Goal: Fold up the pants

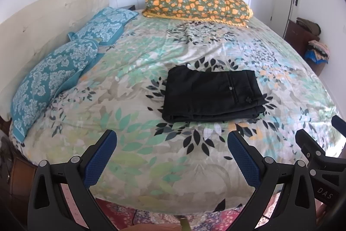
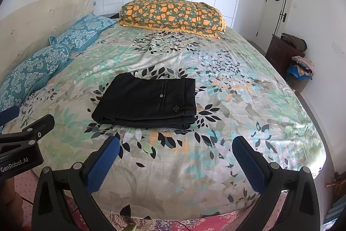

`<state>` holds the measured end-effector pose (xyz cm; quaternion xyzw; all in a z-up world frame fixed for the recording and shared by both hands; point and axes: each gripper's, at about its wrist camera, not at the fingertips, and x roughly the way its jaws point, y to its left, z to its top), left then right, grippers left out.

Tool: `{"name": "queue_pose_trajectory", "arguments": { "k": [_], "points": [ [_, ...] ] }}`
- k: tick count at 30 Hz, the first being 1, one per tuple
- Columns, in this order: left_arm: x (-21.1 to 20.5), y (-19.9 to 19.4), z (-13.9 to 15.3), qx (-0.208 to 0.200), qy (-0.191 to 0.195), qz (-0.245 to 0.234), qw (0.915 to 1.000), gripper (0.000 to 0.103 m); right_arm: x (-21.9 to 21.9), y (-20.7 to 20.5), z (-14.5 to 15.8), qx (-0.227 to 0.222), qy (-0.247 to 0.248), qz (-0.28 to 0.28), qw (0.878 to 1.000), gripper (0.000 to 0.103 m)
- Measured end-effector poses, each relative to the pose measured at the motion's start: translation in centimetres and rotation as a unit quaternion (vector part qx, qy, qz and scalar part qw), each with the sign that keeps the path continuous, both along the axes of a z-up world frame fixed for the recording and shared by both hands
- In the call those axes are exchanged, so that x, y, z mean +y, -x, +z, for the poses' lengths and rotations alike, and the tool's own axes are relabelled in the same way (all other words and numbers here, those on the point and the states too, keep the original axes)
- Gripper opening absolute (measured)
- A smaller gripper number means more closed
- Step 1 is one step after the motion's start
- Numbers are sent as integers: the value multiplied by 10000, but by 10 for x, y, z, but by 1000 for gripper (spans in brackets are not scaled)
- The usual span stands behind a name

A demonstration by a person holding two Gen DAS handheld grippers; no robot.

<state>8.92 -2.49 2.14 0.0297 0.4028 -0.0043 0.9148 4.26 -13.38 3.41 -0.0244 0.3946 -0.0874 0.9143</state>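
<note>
The black trousers (image 1: 213, 95), folded into a flat rectangle, lie mid-way on the leaf-patterned bedsheet (image 1: 138, 70). Near the sheet's front edge, the left gripper (image 1: 172, 142) and right gripper (image 2: 176, 147) both gape wide, empty.

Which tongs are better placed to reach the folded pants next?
Right, marginally: the black pants lie nearly centred ahead of the right tongs, but off to the right of the left tongs. Both open, empty.

Black pants (image 1: 213, 95) lie folded flat on the bed (image 1: 151, 53).
</note>
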Motion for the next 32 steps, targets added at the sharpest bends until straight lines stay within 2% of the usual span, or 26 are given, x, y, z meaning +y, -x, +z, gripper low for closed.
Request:
{"name": "queue_pose_trajectory", "arguments": {
  "k": [32],
  "points": [
    [5, 0, -7, 67, 19, 16, 10000, 102, -3, -5, -6, 43, -3, -14, 10000, 103]
  ]
}}
